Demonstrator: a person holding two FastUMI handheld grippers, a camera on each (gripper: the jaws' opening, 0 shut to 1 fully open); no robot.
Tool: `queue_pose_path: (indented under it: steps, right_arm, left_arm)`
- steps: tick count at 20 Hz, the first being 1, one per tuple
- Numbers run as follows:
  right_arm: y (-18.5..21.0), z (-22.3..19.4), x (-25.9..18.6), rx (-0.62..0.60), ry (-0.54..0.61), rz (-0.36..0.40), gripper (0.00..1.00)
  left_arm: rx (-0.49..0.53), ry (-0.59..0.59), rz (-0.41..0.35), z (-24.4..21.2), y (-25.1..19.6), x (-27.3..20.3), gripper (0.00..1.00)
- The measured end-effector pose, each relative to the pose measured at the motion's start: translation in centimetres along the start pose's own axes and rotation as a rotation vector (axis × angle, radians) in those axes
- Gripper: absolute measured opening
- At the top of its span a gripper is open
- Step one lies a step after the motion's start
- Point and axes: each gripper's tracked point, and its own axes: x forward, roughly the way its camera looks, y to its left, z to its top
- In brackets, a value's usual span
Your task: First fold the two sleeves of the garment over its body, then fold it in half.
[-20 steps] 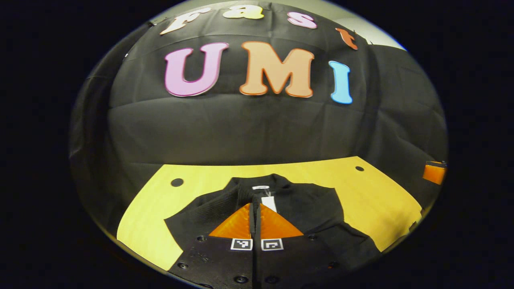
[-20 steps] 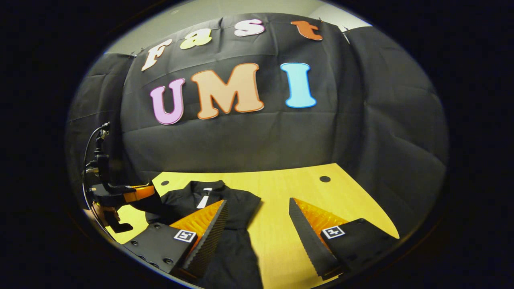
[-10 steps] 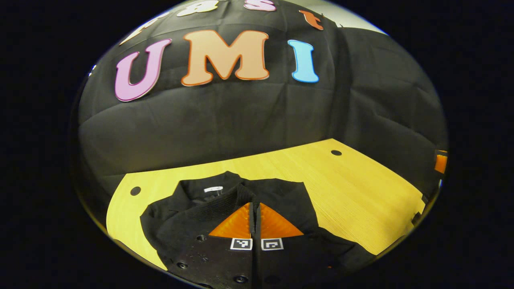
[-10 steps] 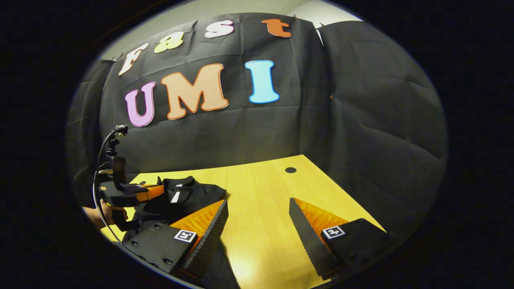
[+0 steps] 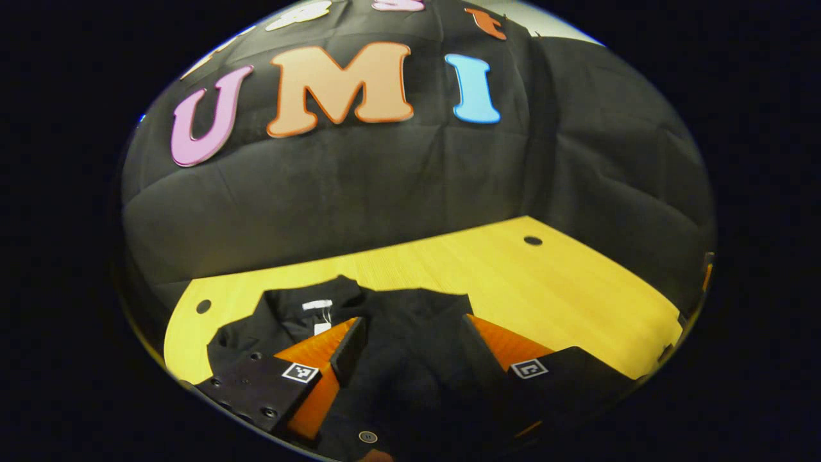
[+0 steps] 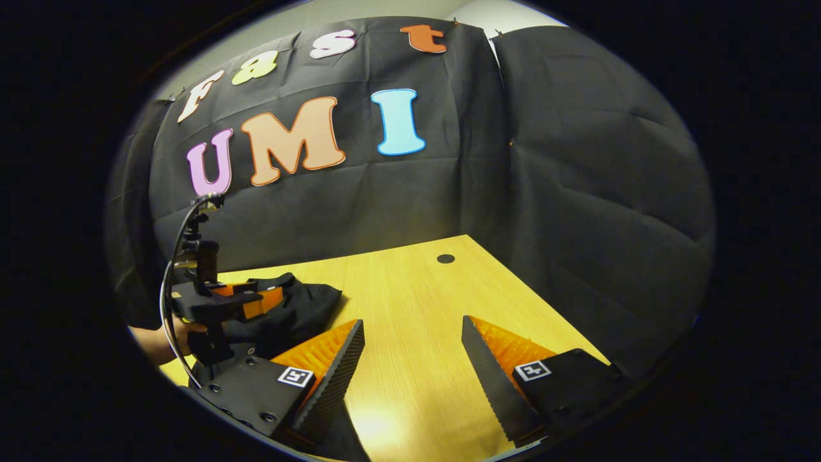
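While over garment: left tool agape; right tool agape, w/o load.

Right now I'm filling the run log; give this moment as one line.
left gripper: open over garment | right gripper: open above table | phase: sleeve folding

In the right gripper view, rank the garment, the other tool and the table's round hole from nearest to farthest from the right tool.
1. Garment, just left of the right tool.
2. Left tool, farther left, over the garment.
3. Round hole, far table edge, ahead.
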Motion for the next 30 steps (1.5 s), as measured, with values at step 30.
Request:
queue_pose_path:
  steps: [30]
  right_arm:
    - [8.0, -18.6, -5.2, -0.168, 0.24, 0.136, 0.94]
  left_arm:
    - [-0.126, 0.184, 0.414, -21.5, 15.5, -30.5, 0.94]
